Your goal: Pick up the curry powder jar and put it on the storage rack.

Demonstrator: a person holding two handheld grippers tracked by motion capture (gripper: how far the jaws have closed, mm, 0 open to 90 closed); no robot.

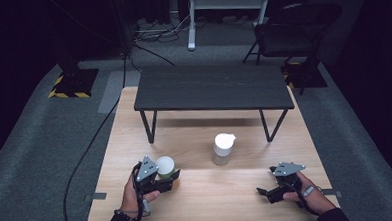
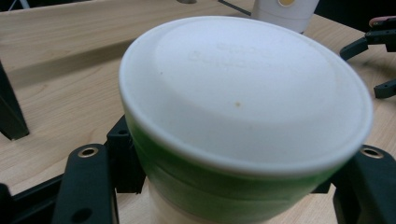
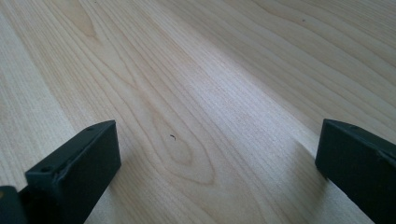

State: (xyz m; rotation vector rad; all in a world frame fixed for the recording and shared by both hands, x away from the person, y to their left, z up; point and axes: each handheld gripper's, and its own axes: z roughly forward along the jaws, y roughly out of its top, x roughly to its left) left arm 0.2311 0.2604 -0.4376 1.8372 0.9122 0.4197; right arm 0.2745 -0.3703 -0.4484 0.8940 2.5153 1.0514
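**Left tongs clamped on the cup**

Your left tongs [image 1: 171, 177] are pinching the green cup with the white lid [image 2: 243, 102] low on its wall, under the lid rim, so the lid can't pop off. It sits at the bench's [image 1: 207, 195] near left. Your right tongs [image 1: 265, 192] rest spread over bare wood, holding nothing. The white-capped jar [image 1: 222, 148] stands well apart toward the middle, and the small dark table [image 1: 213, 87] spans the far side; open wood lies between your hands.

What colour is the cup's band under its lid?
Green, clearest in the left gripper view on the cup.
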